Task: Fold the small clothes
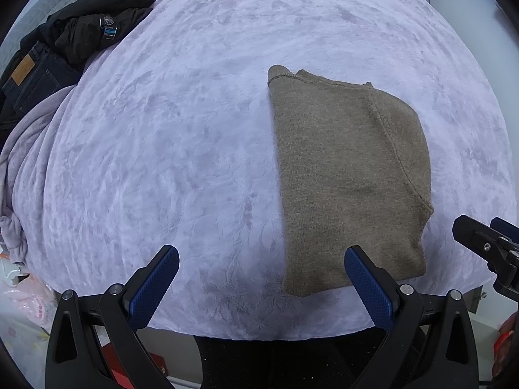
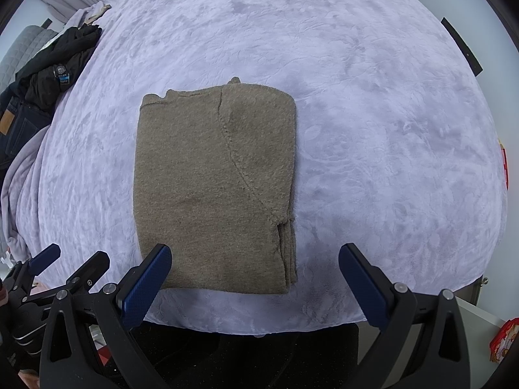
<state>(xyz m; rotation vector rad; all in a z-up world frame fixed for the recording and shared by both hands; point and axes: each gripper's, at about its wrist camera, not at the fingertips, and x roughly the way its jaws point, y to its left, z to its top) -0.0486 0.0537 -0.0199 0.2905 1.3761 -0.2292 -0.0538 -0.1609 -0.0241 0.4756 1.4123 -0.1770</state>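
Lilac plush blanket (image 2: 373,103): covers the bed, work surface. Brown knit sweater (image 2: 214,188): folded to a rectangle, flat near the front edge, long axis running away from both grippers. Right gripper (image 2: 254,270): nearer, jaws wide, empty, low over the sweater's near hem. Left gripper (image 1: 261,274): wide, empty, sweater ahead to its right. Dark clothes pile (image 1: 74,35): far left, untouched.

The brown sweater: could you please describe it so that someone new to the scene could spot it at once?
A lilac plush blanket covers the whole bed. Near its front edge, just ahead of both open grippers, lies the brown sweater, folded into a neat rectangle with a curved seam showing. It lies alone and flat, unlike the dark clothes heaped at the far left edge.
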